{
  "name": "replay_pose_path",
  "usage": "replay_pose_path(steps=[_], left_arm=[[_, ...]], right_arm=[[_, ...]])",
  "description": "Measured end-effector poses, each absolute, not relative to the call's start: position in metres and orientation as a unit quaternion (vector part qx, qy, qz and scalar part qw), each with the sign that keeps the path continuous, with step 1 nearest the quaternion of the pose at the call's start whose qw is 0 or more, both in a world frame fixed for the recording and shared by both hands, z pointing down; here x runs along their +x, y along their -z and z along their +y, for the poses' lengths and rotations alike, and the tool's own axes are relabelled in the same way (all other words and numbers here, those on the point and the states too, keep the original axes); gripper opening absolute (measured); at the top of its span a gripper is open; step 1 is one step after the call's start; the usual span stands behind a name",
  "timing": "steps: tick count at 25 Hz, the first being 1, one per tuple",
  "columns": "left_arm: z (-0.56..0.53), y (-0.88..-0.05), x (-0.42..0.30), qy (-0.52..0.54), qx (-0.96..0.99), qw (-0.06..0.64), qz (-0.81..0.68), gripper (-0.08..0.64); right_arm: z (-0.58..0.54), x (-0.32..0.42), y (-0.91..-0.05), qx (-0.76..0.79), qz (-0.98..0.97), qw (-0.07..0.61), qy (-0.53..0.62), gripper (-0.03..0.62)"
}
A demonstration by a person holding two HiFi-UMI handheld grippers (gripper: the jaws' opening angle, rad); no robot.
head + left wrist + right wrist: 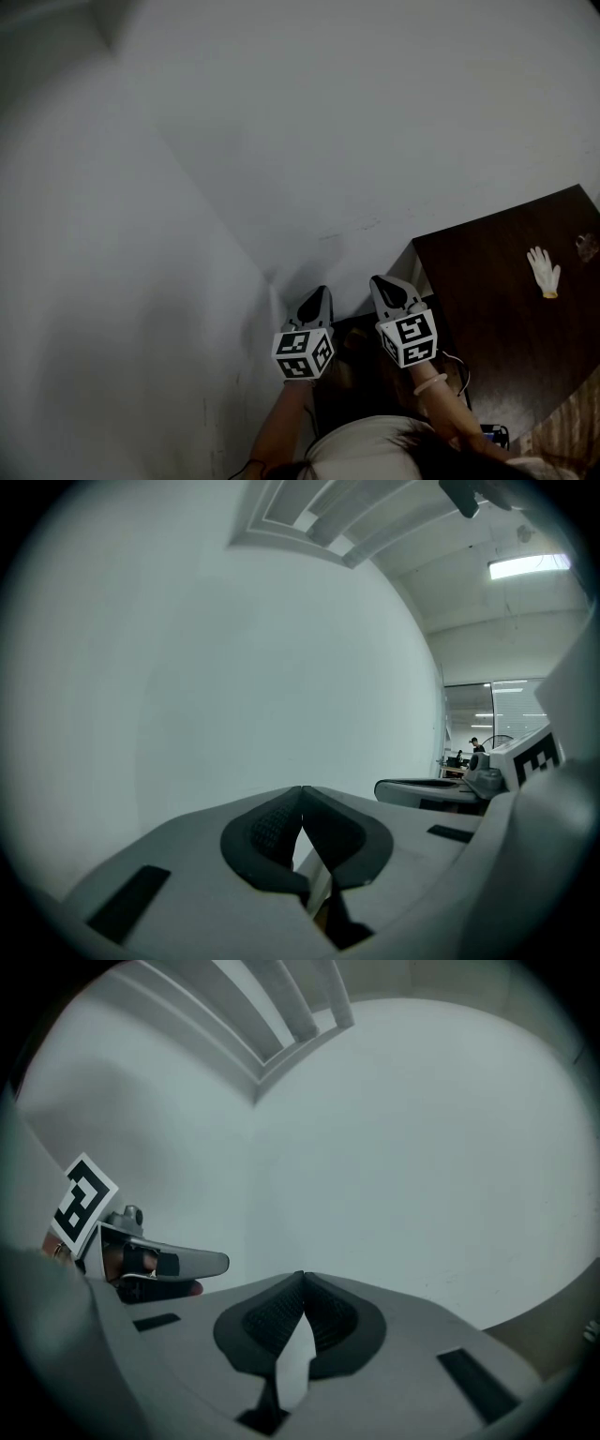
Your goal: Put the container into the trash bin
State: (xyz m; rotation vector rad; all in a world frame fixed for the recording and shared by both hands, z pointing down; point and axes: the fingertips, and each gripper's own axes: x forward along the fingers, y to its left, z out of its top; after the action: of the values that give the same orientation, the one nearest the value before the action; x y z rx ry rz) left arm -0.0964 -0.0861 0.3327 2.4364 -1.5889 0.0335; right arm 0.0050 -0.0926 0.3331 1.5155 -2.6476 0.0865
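No trash bin shows in any view. At the right edge of the dark table [497, 319] lies a small clear object [588, 247], too blurred to tell whether it is the container. My left gripper [316, 302] and right gripper [388, 287] are held side by side, both aimed at the white wall [309, 141] and well left of that object. In the left gripper view, my left gripper [301, 791] has its tips touching with nothing between them. The right gripper [302, 1279] is likewise shut and empty.
A white glove [544, 272] lies on the table near the clear object. The wall forms a corner close ahead of both grippers. A dark device [495, 435] with a cable sits near the person's right arm. Far off, an office hall with a person [475, 745] is visible.
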Motion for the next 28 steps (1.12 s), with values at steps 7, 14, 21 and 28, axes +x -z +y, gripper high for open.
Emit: replay_pose_path(steps=[7, 14, 21, 28], left_arm=[[-0.093, -0.336, -0.096, -0.009, 0.834, 0.123, -0.537, 0.02], [-0.079, -0.327, -0.086, -0.002, 0.836, 0.109, -0.538, 0.02], [-0.084, -0.325, -0.091, 0.004, 0.84, 0.117, -0.53, 0.02], [-0.084, -0.321, -0.085, 0.002, 0.84, 0.114, -0.53, 0.02]], right_arm=[[-0.099, 0.004, -0.329, 0.497, -0.866, 0.052, -0.021, 0.006], [-0.084, 0.014, -0.321, 0.496, -0.867, 0.046, -0.008, 0.006], [-0.089, 0.003, -0.32, 0.495, -0.867, 0.053, -0.01, 0.006], [-0.09, 0.01, -0.315, 0.495, -0.868, 0.042, -0.012, 0.006]])
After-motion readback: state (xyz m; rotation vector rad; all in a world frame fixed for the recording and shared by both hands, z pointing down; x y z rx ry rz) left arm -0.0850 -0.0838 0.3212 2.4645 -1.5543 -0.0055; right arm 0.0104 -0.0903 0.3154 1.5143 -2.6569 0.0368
